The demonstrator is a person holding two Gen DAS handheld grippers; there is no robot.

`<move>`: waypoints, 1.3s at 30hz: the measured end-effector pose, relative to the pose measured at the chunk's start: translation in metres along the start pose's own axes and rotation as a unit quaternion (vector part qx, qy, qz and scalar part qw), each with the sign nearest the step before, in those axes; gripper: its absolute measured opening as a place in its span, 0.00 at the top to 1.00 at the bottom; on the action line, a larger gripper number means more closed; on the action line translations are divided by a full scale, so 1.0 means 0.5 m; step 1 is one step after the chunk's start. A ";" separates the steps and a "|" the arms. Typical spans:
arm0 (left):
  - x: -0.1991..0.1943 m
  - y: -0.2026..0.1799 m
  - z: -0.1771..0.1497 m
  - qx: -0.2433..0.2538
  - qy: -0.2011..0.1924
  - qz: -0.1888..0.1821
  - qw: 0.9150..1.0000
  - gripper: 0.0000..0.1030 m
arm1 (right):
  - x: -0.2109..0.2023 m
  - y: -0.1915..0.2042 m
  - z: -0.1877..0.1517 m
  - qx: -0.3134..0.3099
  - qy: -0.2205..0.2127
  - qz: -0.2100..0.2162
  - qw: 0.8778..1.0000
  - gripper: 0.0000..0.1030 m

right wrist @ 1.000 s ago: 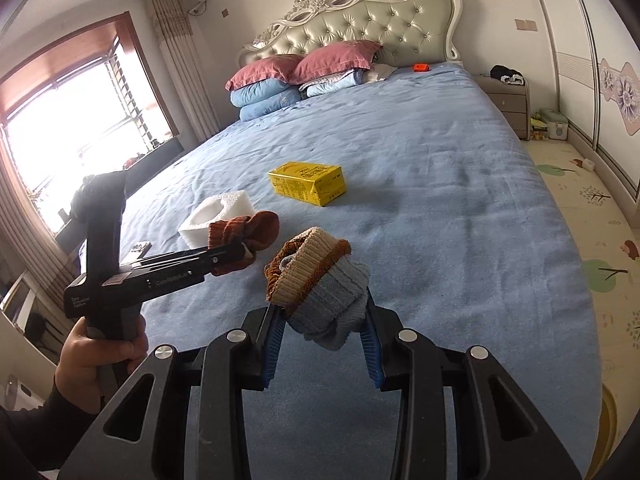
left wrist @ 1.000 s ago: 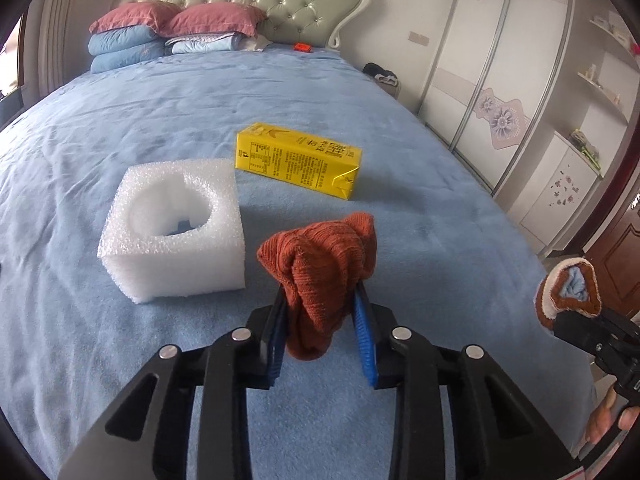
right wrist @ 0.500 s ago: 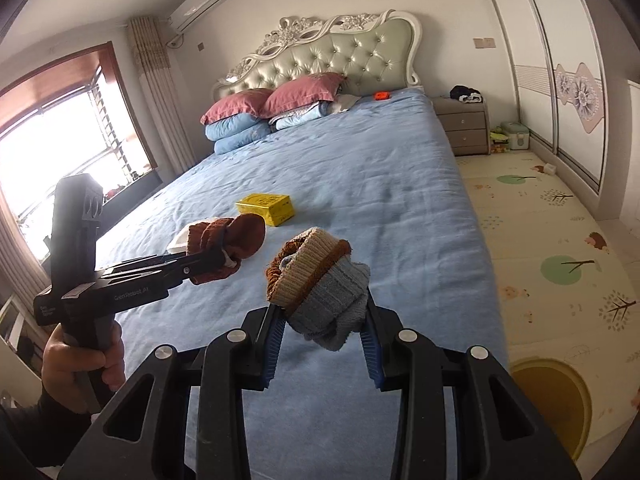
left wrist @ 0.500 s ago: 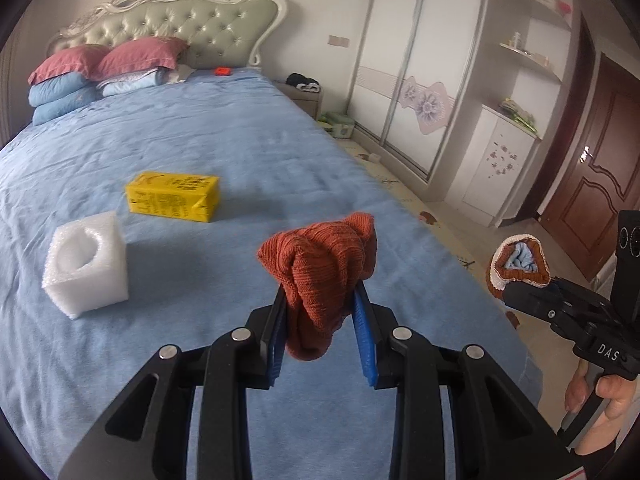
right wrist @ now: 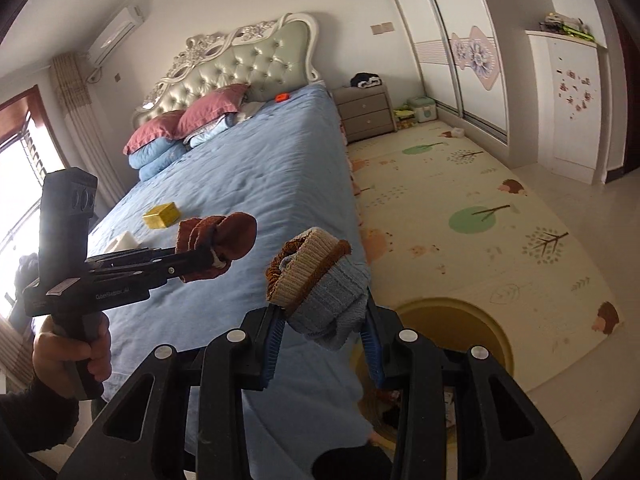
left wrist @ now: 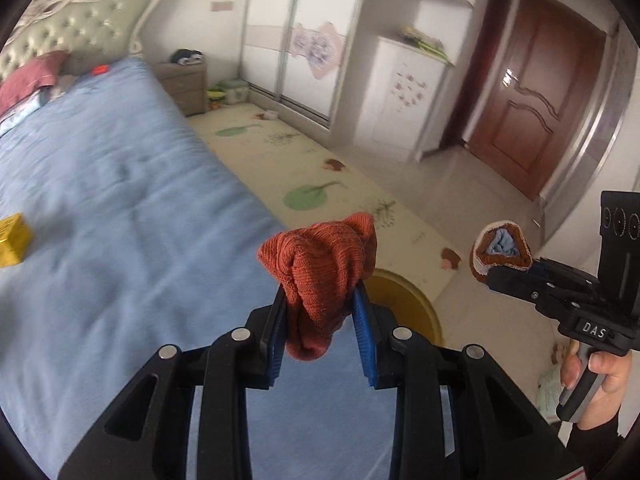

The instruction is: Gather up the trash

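My left gripper (left wrist: 320,316) is shut on a rust-orange knitted sock (left wrist: 320,272), held in the air over the bed's right edge. My right gripper (right wrist: 324,320) is shut on a blue-grey sock with a tan and brown cuff (right wrist: 316,280). The right gripper and its sock (left wrist: 500,252) show at the right of the left wrist view. The left gripper and its sock (right wrist: 218,246) show at the left of the right wrist view. A yellow round bin (right wrist: 480,320) stands on the floor below and beyond both grippers; it also shows in the left wrist view (left wrist: 404,300).
A yellow carton (right wrist: 162,215) and a white foam block (right wrist: 126,240) lie on the blue bed (right wrist: 272,168). A patterned play mat (right wrist: 460,216) covers the floor. A nightstand (right wrist: 366,110), sliding wardrobes (left wrist: 304,36) and a brown door (left wrist: 536,92) stand around.
Both grippers swung right, away from the bed's middle toward the floor beside it, each still holding its sock. The yellow bin has come into view below them.
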State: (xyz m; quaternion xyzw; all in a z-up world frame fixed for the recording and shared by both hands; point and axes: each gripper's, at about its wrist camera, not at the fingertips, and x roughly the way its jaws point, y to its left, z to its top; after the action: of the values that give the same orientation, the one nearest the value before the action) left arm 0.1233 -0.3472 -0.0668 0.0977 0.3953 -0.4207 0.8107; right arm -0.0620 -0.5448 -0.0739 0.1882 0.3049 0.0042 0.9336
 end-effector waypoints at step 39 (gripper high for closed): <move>0.332 -0.170 0.051 0.114 0.219 -0.054 0.968 0.12 | 0.137 -0.233 -0.111 0.048 0.186 -0.084 0.978 0.38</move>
State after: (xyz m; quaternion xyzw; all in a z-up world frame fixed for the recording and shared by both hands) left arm 0.1285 -0.5134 -0.1551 0.2580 0.5172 -0.4744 0.6640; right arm -0.0504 -0.6252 -0.1950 0.2022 0.4882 -0.0538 0.8473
